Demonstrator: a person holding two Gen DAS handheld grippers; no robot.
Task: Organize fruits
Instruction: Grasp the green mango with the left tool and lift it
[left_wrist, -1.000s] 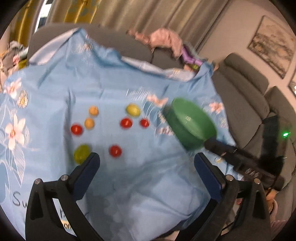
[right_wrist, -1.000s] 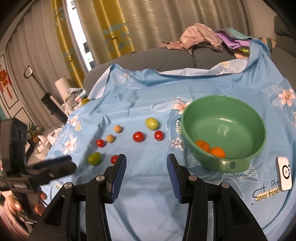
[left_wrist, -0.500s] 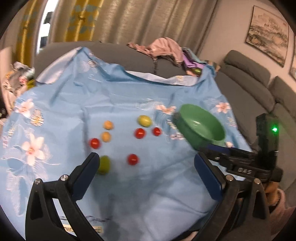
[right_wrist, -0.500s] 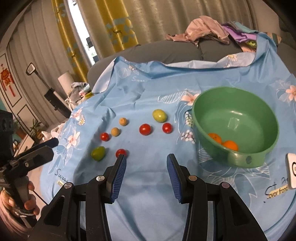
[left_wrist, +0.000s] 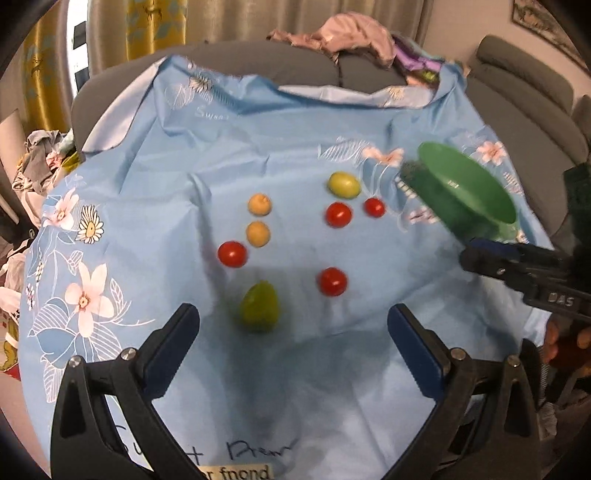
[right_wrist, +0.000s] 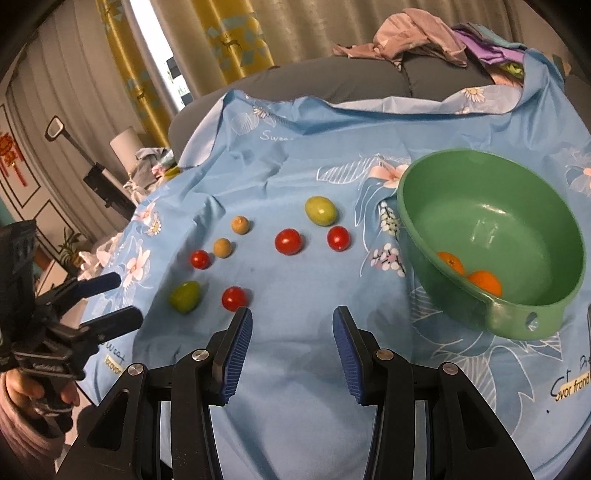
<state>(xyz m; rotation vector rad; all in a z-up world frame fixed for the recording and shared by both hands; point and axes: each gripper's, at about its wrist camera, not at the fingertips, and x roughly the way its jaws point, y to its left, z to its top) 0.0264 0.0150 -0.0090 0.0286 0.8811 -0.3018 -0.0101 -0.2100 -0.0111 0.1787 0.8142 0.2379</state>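
On the blue floral cloth (right_wrist: 295, 373) lie several red tomatoes, two tan round fruits (right_wrist: 222, 247) and two green fruits. My left gripper (left_wrist: 291, 321) is open and empty, just short of the near green fruit (left_wrist: 258, 306), with a red tomato (left_wrist: 332, 281) beyond its right side. It also shows at the left of the right wrist view as the left gripper (right_wrist: 123, 299). My right gripper (right_wrist: 291, 321) is open with nothing between its fingers; a red tomato (right_wrist: 234, 298) lies by its left fingertip. The green bowl (right_wrist: 517, 221) to its right holds two oranges (right_wrist: 484, 282).
The cloth covers a grey sofa (right_wrist: 332, 81) with a pile of clothes (right_wrist: 417, 33) on its back. More grey sofa seats (left_wrist: 524, 85) stand at the right. Yellow and beige curtains hang behind. Bare cloth lies between the grippers and the front edge.
Both grippers have come down and closer to the cloth. The left view has rolled level and the near green fruit now lies just ahead of its fingers. Jaw widths are unchanged.
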